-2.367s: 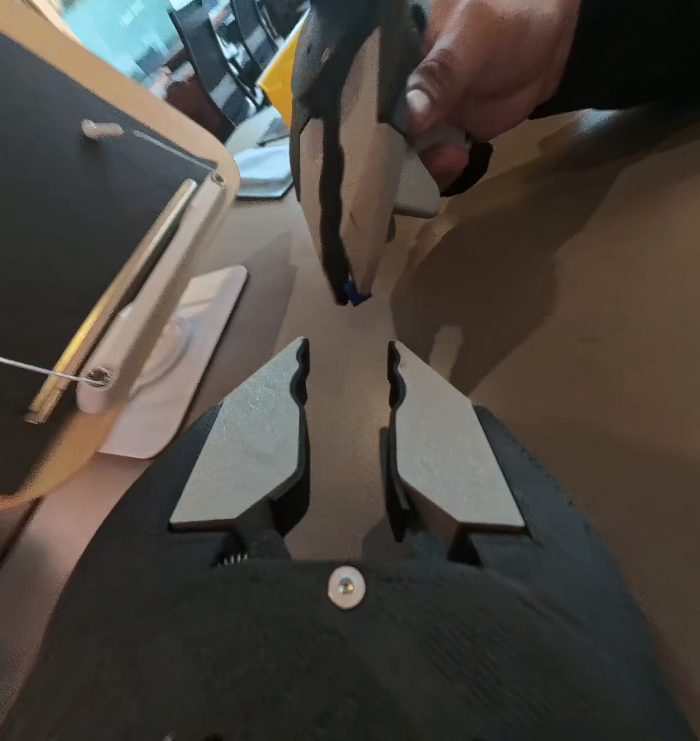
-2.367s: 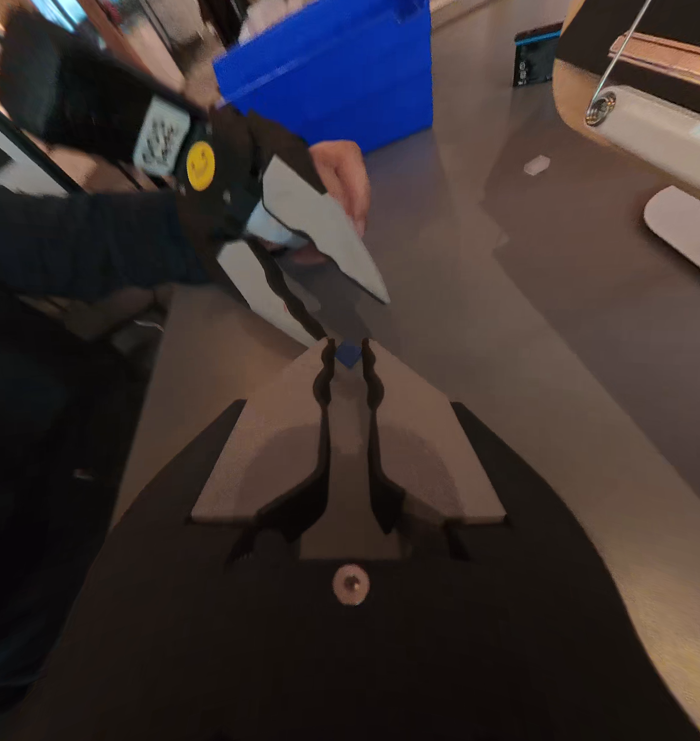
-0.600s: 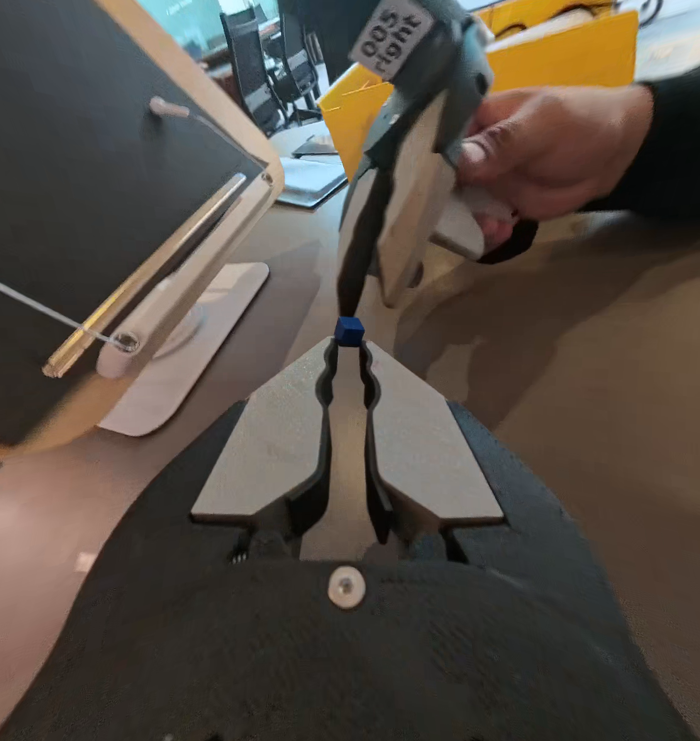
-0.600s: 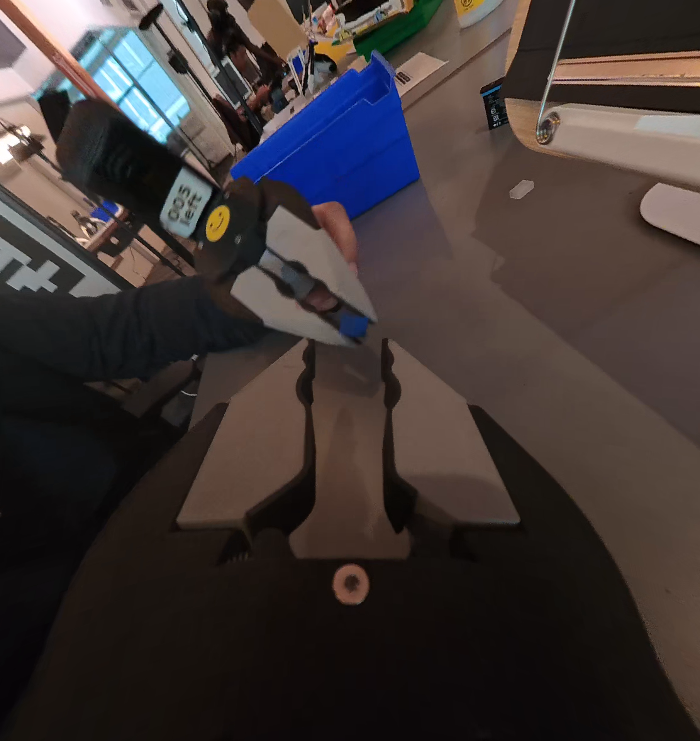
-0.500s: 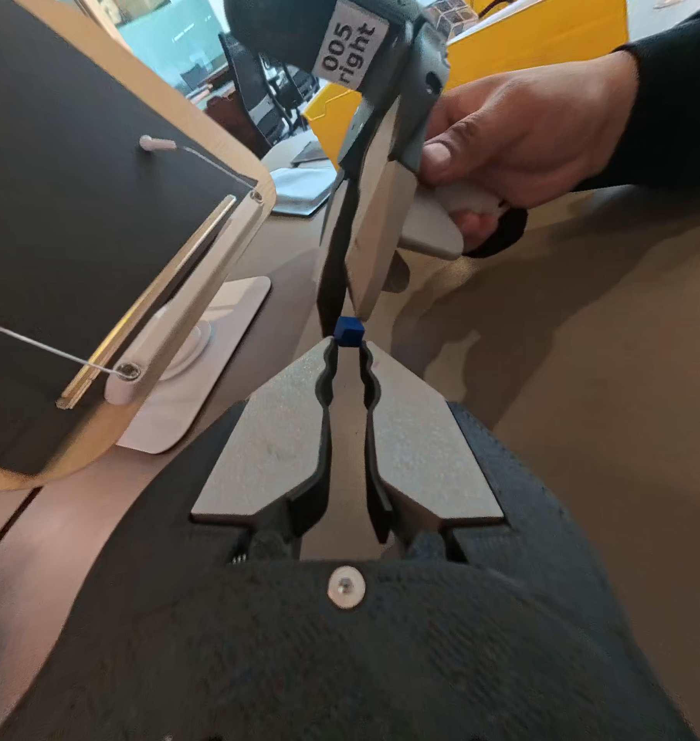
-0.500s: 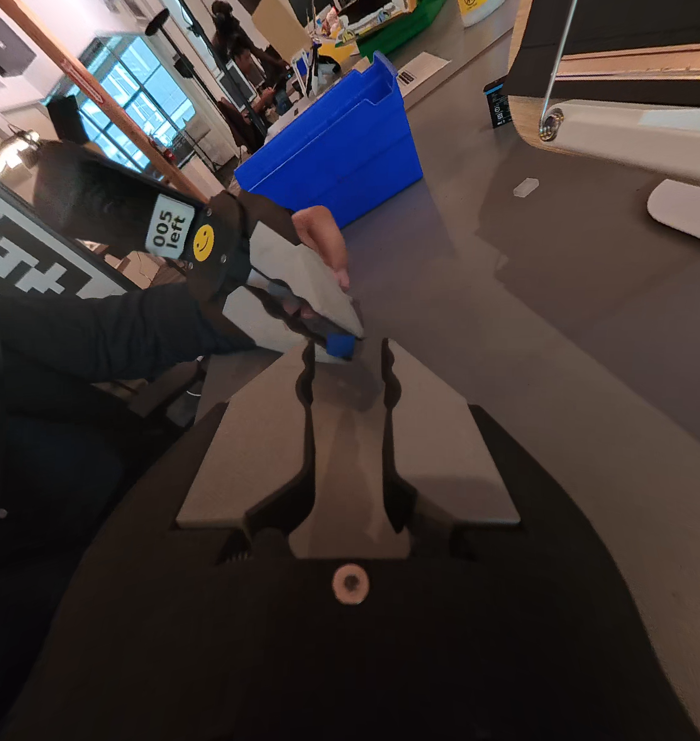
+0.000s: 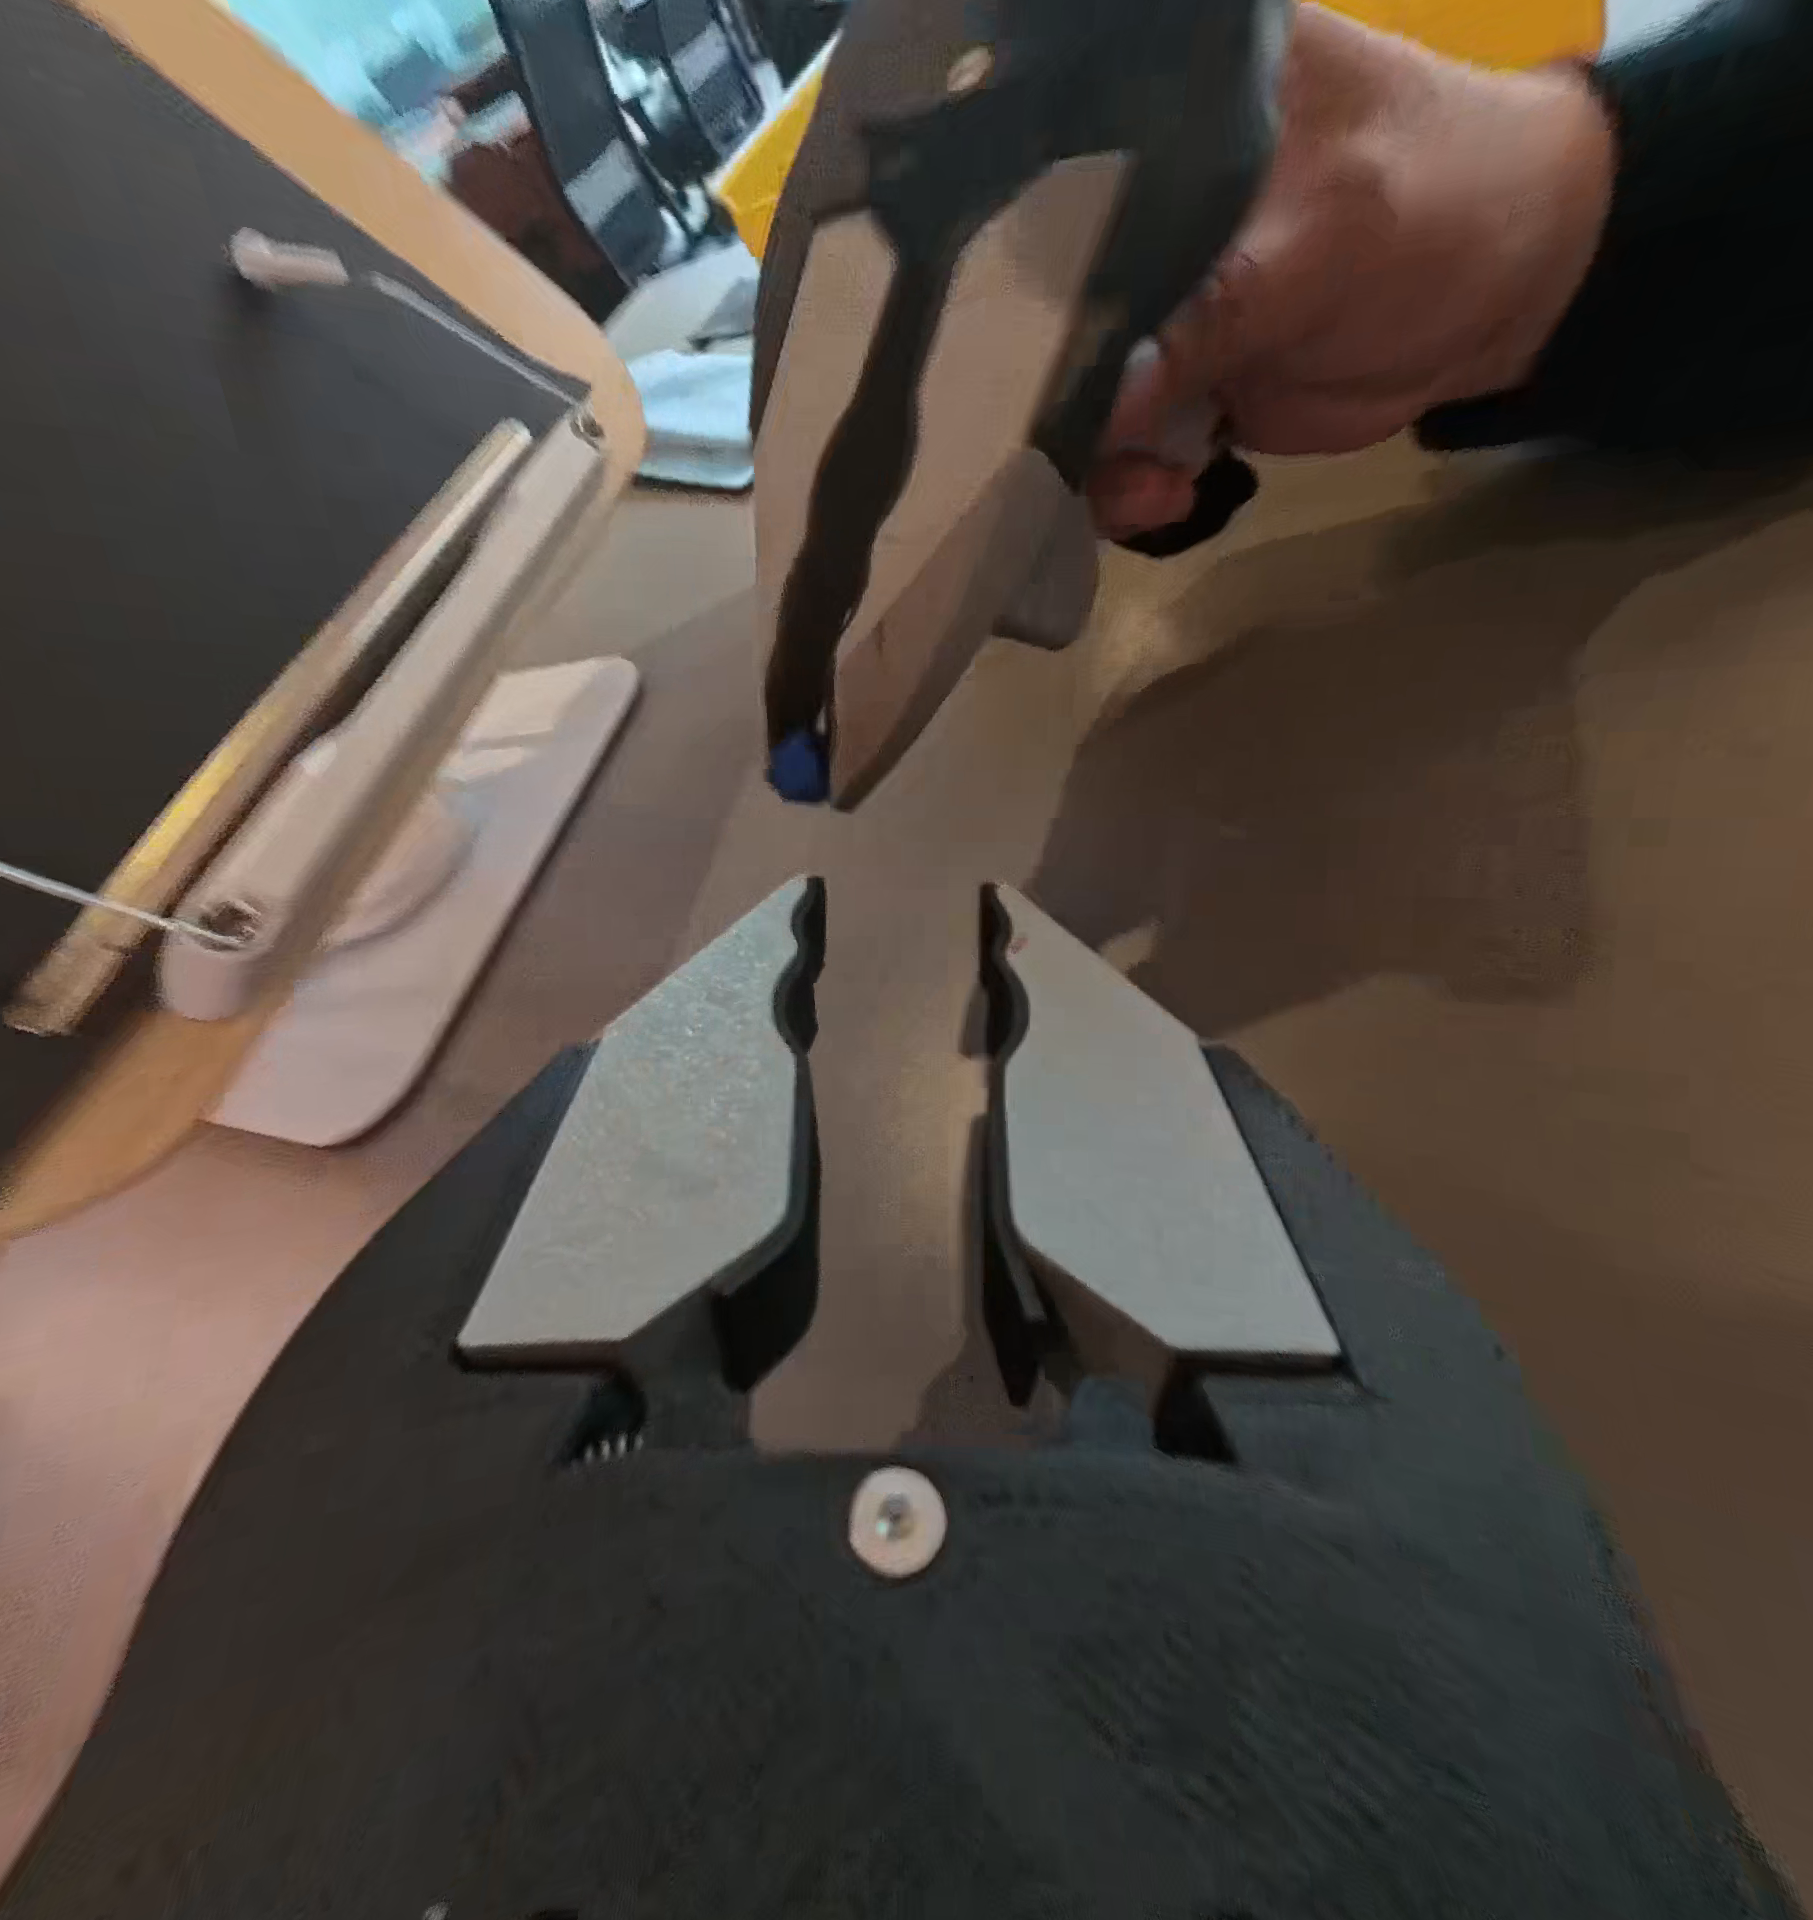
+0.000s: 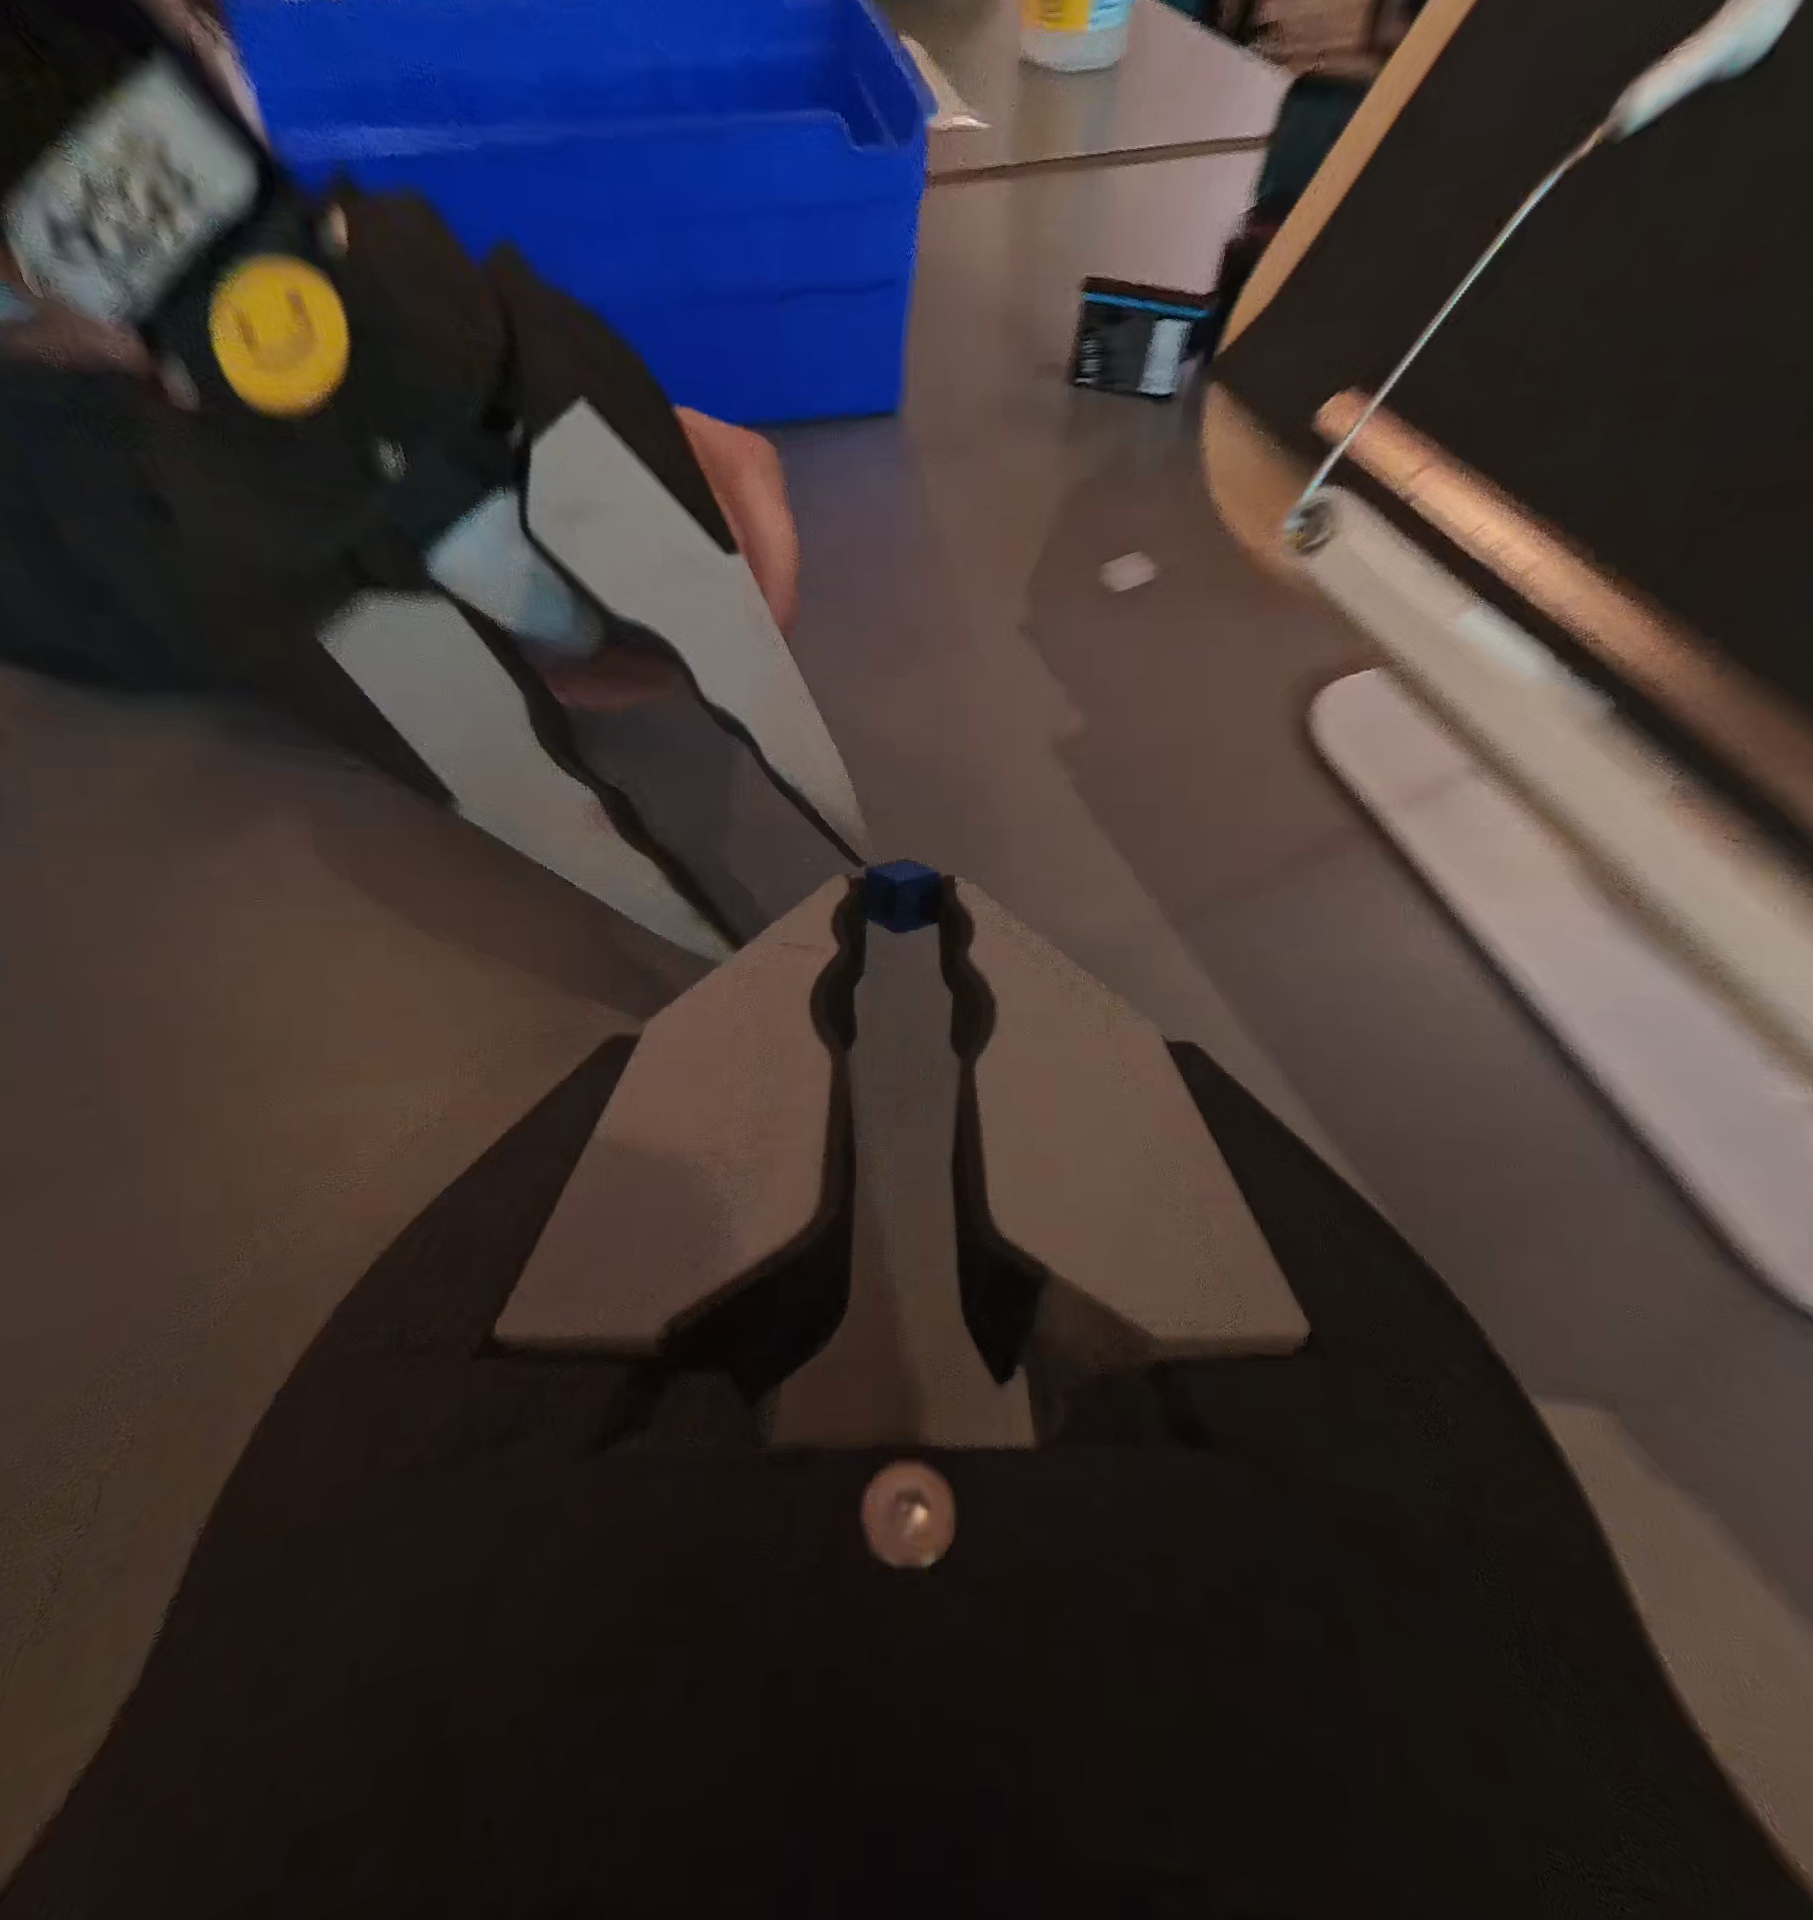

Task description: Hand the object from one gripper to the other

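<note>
The right gripper (image 8: 897,896) had the small blue cube (image 8: 896,895) pinched at its very fingertips, above the grey table (image 8: 1245,935). The left gripper (image 7: 897,899) hung just short of it, fingers parted and empty.

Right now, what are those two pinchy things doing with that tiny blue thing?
A person holds a claw in each hand above a table. The right claw is shut on a small blue cube, pinching it at the very tips. The left claw is open and empty, with its tips just short of the cube. So the cube is in the right claw's grip, and the left one is not gripping it.
</note>
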